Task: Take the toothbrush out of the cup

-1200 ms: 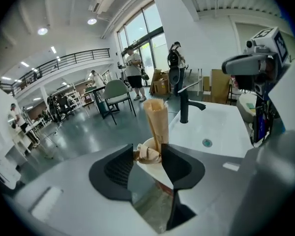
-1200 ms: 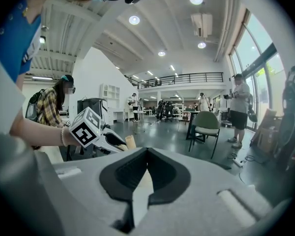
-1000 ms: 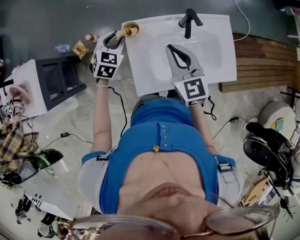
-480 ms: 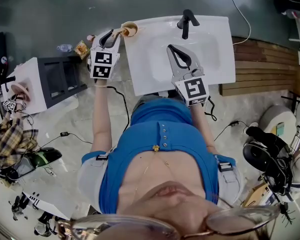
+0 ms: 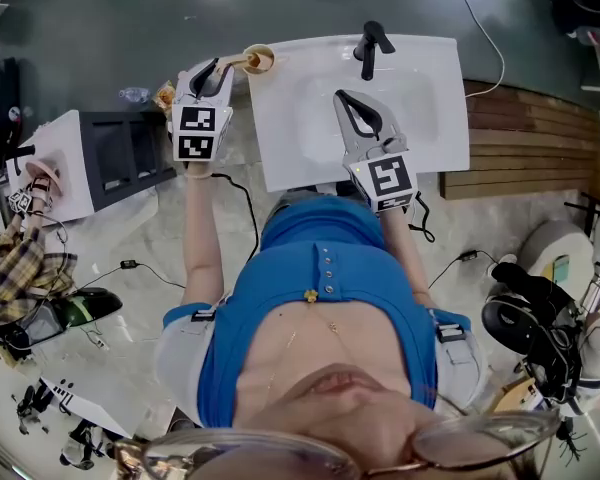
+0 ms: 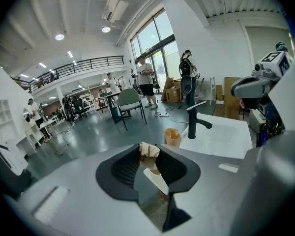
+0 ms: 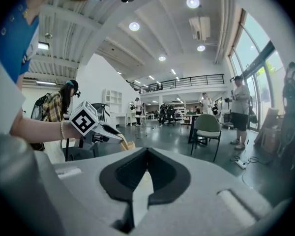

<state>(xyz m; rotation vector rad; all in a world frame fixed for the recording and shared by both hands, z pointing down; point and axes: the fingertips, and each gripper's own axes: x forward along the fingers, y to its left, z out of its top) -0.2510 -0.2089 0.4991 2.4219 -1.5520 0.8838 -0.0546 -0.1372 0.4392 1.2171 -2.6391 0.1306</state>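
A tan cup [image 5: 262,60] stands on the far left corner of the white sink [image 5: 310,153]. My left gripper [image 5: 220,69] hovers just left of it, shut on a tan toothbrush [image 5: 242,64] whose far end reaches toward the cup's rim. In the left gripper view the toothbrush [image 6: 156,180] sits pinched between the jaws of the left gripper [image 6: 148,147], with the cup [image 6: 172,137] a little beyond. My right gripper [image 5: 342,96] hangs over the basin, shut and empty. The right gripper view shows the right gripper [image 7: 146,152] and, past it, the left gripper [image 7: 105,130] with the cup [image 7: 128,145].
A black faucet [image 5: 372,44] rises at the sink's far edge. Wooden planks [image 5: 525,128] lie to the right. A white cabinet [image 5: 75,163] and small packets [image 5: 162,96] sit on the floor at left. People and a chair [image 6: 130,101] stand far off.
My left gripper has risen and drifted a little left with the toothbrush, drawing it up from the cup. The cup and the right gripper have stayed put.
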